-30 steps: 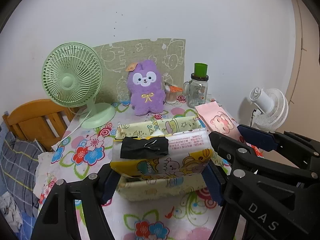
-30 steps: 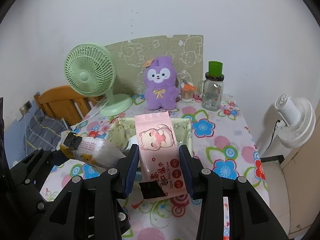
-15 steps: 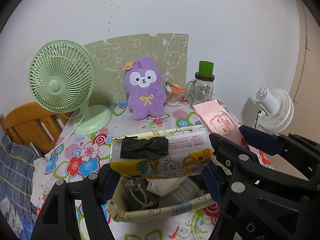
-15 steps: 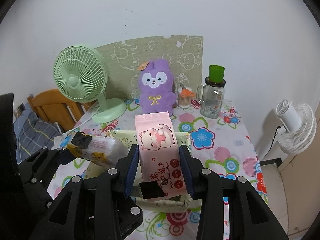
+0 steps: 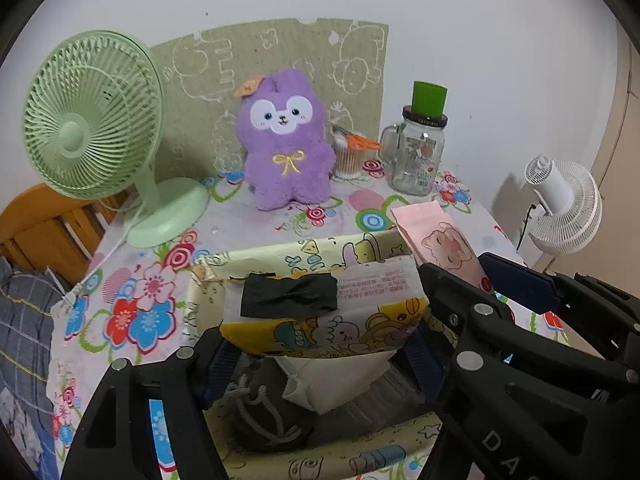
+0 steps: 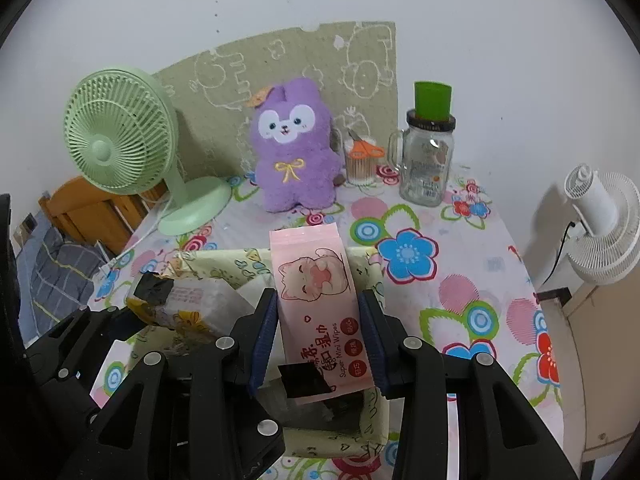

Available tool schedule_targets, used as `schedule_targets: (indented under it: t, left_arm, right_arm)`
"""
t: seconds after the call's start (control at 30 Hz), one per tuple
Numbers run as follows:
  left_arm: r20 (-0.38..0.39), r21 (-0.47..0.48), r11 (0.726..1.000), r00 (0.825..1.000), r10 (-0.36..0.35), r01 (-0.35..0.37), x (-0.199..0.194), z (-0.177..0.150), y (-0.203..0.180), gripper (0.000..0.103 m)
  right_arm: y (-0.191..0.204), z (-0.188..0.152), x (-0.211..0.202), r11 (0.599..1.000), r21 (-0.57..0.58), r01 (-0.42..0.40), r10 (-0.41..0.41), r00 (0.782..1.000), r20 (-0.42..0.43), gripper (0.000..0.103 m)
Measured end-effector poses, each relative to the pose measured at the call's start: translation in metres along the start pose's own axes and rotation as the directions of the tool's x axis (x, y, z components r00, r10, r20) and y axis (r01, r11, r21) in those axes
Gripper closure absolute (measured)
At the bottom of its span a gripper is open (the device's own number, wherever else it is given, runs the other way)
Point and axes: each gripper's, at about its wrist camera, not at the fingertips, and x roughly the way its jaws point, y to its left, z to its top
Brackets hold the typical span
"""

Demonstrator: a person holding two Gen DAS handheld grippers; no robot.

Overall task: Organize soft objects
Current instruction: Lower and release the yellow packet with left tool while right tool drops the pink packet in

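Floral-printed cloth (image 6: 460, 280) in pink, blue, red and green covers the table, which stands against a plain white wall. At the back lean a green cartoon-printed mat (image 5: 280, 64) and, before it, a purple plush toy (image 5: 286, 140) with a yellow bow. A mint-green desk fan (image 5: 92, 116) stands at the left, a glass mug jar (image 6: 428, 160) with a green lid at the right, and a clear cup holding orange-handled scissors (image 6: 364, 152) sits between plush and jar. A white fan (image 6: 600, 220) is off the table to the right; a wooden chair (image 5: 36, 232) and plaid bedding (image 5: 20, 328) lie to the left.

The left gripper (image 5: 320, 344) stands fairly wide, its pads pressing both ends of a yellow cartoon tissue pack (image 5: 324, 312), held crosswise above a cartoon-printed fabric storage basket (image 5: 304, 250). A strip of black tape crosses the pack's top. Inside the basket are a dark drawstring pouch (image 5: 264, 412) and a white packet (image 5: 328, 376).

The right gripper (image 6: 320, 324) is narrower and clamps the long sides of a pink wet wipes pack (image 6: 316, 292), which is held over the same basket's right part, black tape at its near end.

Legible writing: "Super Mini Wipes" on the pink pack, beside Chinese characters; "DAS" on a gripper body in the left wrist view. Red small print on the yellow pack is too fine to read.
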Motion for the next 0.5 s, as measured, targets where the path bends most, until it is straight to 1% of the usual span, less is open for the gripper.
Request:
schedule_targets:
  t: [0.07, 0.23, 0.37, 0.5]
  left_arm:
    - [-0.011, -0.003, 1.000, 1.000, 0.001, -0.001, 0.005, -0.001, 0.000, 0.024]
    - [-0.020, -0.005, 1.000, 1.000, 0.008, -0.008, 0.009, -0.002, 0.003, 0.010]
    - [-0.030, 0.000, 1.000, 0.999, -0.014, 0.014, 0.011, -0.002, 0.006, 0.009]
    - [-0.026, 0.015, 1.000, 1.000, -0.015, 0.015, 0.010, -0.002, 0.006, 0.007]
  right_arm:
    - [-0.001, -0.001, 0.004, 1.000, 0.000, 0.002, -0.002, 1.000, -0.009, 0.059]
    - [0.000, -0.001, 0.011, 1.000, -0.004, -0.006, 0.006, 1.000, -0.020, 0.059]
    - [0.003, -0.001, 0.016, 1.000, -0.009, -0.018, 0.018, 1.000, -0.022, 0.059]
    - [0.004, -0.001, 0.019, 1.000, -0.007, -0.025, 0.025, 0.999, -0.026, 0.059]
